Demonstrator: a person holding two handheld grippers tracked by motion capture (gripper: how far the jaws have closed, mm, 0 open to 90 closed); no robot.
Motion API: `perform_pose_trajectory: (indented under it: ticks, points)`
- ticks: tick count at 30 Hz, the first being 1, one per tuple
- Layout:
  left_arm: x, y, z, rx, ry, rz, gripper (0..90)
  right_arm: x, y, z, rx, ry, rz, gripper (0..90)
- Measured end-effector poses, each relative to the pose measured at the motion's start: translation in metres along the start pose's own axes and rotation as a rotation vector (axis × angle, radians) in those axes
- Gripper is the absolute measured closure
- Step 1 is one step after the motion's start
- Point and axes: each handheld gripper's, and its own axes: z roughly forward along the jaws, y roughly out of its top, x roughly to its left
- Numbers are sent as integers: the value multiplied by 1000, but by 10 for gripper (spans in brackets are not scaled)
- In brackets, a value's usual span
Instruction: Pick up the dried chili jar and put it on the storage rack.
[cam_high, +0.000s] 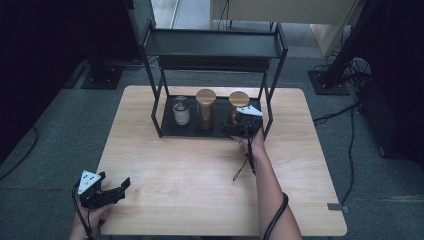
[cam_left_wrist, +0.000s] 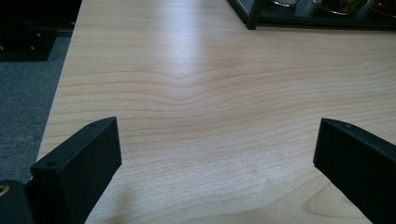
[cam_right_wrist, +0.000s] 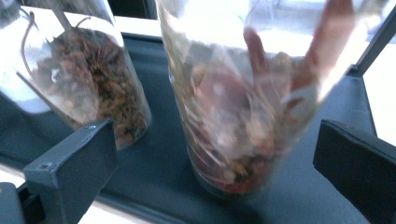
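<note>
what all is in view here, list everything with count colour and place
jars: three on the rack's bottom shelf; left one short with a metal lid, middle and right ones tall, clear, wooden lids, brownish dried contents
rack: one, black metal, two shelves, far middle of the table
table: one, light wood, on grey carpet
stands: two, black bases on the floor, far left and far right
right gripper: black, jaws open, in front of the right jar
left gripper: black, jaws open, near left corner of the table

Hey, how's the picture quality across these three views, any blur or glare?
High view: dim, dark surroundings, evenly lit table. Left gripper view: sharp wood grain, soft sheen up top. Right gripper view: right jar blurred, with bright backlight washing out the top.
</note>
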Motion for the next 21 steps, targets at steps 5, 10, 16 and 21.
perform_pose_trajectory:
  ticks: [5, 10, 16, 21]
  points:
    - [0, 0, 0, 2, 2, 3, 11, 0, -11, -1, 18, -3, -28, 0]
    - [-1, 0, 0, 1, 3, 4, 11, 0, -25, -5, 26, -3, -59, 0]
    - [-1, 0, 0, 3, 4, 6, 11, -2, -44, -6, 62, -10, -86, 0]
    - [-1, 0, 0, 4, 5, 9, 11, -6, -56, -8, 65, -10, -81, 0]
